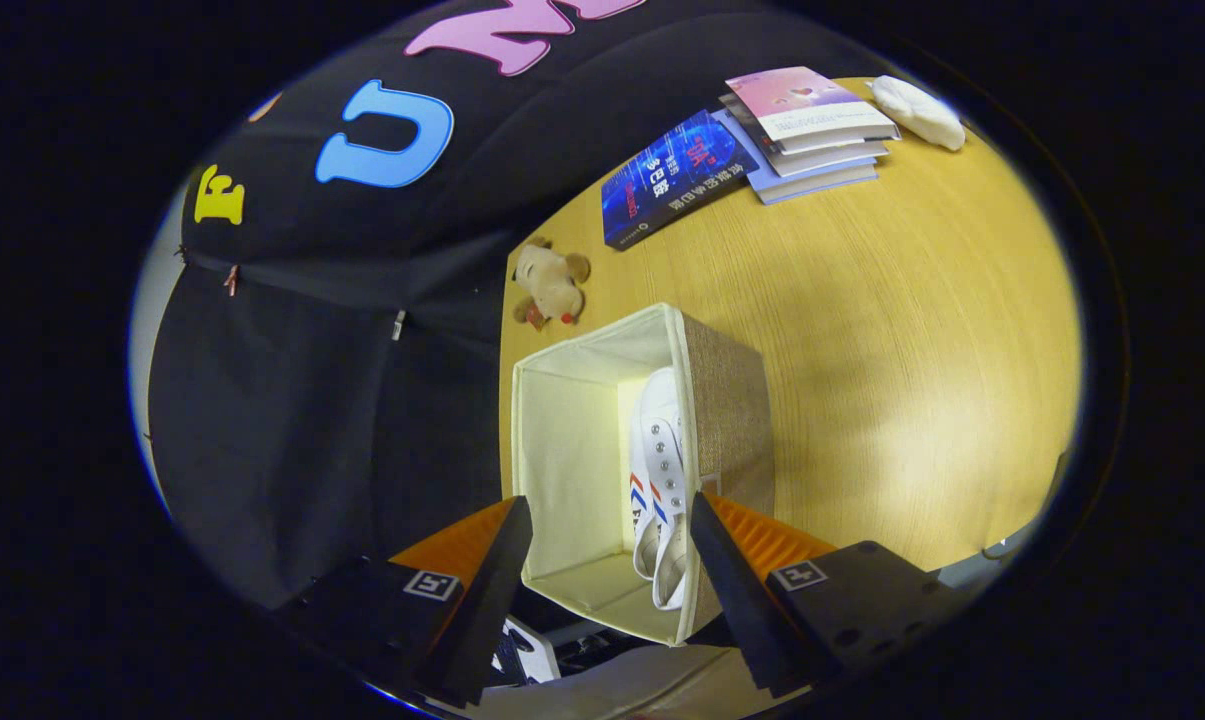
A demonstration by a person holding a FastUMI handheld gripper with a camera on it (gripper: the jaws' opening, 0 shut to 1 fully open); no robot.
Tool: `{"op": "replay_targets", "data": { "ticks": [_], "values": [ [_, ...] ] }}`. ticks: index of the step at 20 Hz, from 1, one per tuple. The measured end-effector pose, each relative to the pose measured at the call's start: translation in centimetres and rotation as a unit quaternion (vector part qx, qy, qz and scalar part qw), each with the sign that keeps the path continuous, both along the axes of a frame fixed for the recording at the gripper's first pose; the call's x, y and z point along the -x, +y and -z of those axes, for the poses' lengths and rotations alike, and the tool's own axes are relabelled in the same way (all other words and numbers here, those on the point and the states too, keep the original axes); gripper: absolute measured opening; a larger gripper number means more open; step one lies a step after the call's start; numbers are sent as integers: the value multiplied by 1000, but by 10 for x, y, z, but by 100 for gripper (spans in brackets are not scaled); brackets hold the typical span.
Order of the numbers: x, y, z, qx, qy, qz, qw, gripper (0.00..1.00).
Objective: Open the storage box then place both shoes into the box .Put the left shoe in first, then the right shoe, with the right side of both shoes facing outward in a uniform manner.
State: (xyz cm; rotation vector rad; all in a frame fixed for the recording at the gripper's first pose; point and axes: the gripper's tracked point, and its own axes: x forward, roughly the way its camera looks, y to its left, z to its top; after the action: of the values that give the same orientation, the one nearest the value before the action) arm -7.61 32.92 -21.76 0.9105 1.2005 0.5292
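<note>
An open fabric storage box point(730, 400) with a cream lining stands on the wooden table point(892, 330), seen from above. One white shoe point(662, 470) with red and blue stripes lies on its side inside the box, against the woven wall. My gripper point(610, 520) hovers above the box with its orange-and-black fingers point(732, 570) spread wide apart and nothing between them. The shoe lies just ahead of the fingers, closer to one of them.
A small plush dog point(550, 284) sits on the table just beyond the box. Farther off lie a blue book point(674, 178), a stack of books point(807, 130) and a white cloth-like object point(919, 112). The table's edge runs along the box, by the black cloth.
</note>
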Motion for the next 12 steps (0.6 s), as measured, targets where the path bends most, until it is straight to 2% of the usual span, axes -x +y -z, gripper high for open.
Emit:
{"op": "replay_targets", "data": {
  "ticks": [3,6,9,12],
  "values": [
    [-22,-34,-7,22,-46,39,998,97],
    [-53,-80,-14,55,-105,90,989,96],
    [-80,-137,-24,93,-165,144,971,97],
    [-100,-186,-24,153,-223,171,947,96]
  ]
}}
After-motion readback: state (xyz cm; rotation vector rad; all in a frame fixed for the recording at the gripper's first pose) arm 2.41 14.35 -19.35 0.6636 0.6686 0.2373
